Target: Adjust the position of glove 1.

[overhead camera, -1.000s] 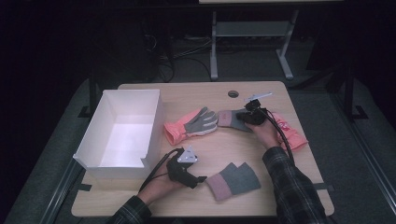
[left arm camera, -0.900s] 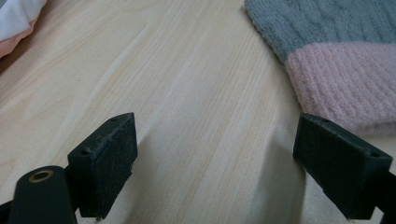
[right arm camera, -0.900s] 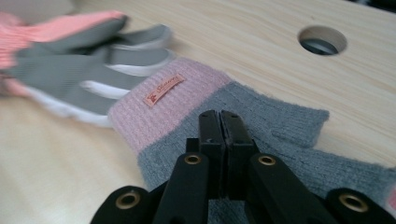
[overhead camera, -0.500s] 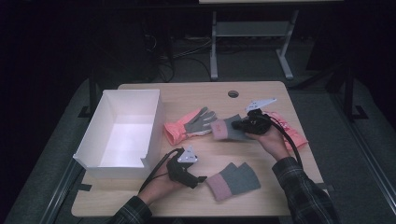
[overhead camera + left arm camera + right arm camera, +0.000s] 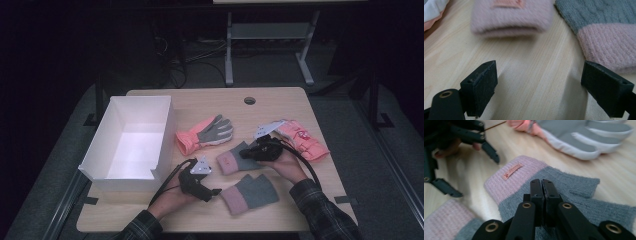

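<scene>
Item: grey-and-pink knit glove (image 5: 564, 192) — pinched by right gripper (image 5: 541, 185), jaws pressed together on grey fabric; drag low and steadily toward its mate (image 5: 250, 193) — left gripper (image 5: 539, 85) spread, idle.

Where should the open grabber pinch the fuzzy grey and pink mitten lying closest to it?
Probably the pink cuff of the near mitten. It is the thick end and faces the open left gripper, so come in low from that side, one jaw sliding under the cuff's edge. The mitten lies flat on the table.

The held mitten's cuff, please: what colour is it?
Pale pink cuff with a small orange label, clearest in the right gripper view.
</scene>
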A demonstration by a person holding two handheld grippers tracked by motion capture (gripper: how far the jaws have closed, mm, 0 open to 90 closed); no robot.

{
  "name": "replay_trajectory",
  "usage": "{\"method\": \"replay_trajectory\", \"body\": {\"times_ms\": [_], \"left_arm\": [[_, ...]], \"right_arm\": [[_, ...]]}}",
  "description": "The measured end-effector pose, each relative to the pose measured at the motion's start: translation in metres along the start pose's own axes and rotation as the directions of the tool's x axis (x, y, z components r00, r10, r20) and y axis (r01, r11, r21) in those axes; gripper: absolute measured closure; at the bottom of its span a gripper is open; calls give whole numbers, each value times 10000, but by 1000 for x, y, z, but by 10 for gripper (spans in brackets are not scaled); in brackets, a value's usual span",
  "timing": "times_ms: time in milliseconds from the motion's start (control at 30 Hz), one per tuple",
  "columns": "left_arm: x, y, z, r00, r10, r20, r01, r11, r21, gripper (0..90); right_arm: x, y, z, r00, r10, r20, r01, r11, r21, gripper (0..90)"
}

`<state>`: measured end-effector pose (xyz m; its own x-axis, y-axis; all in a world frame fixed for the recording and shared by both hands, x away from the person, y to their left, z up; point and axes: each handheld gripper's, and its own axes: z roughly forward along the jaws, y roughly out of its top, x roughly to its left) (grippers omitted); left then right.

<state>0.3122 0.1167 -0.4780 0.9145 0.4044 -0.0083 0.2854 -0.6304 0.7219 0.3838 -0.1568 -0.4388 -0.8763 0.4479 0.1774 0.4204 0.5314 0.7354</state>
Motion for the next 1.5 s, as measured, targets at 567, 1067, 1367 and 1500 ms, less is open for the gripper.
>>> {"method": "replay_trajectory", "body": {"times_ms": [567,1067,1367,1500], "left_arm": [[0,0,0,10000,-25,0,25,10000,-23,128],[0,0,1,10000,18,3,-18,10000,-79,127],[0,0,1,10000,-6,-4,6,9999,-117,127],[0,-1,1,10000,-61,2,61,9999,-119,127]], "right_arm": [[7,-7,27,9982,-511,-329,534,9959,733,816],[15,-26,-17,9742,823,2100,-841,9965,-5,359],[21,-74,-57,9342,1869,3038,-1907,9815,-173,143],[26,-95,-66,9238,2137,3176,-2129,9763,-376,129]]}}
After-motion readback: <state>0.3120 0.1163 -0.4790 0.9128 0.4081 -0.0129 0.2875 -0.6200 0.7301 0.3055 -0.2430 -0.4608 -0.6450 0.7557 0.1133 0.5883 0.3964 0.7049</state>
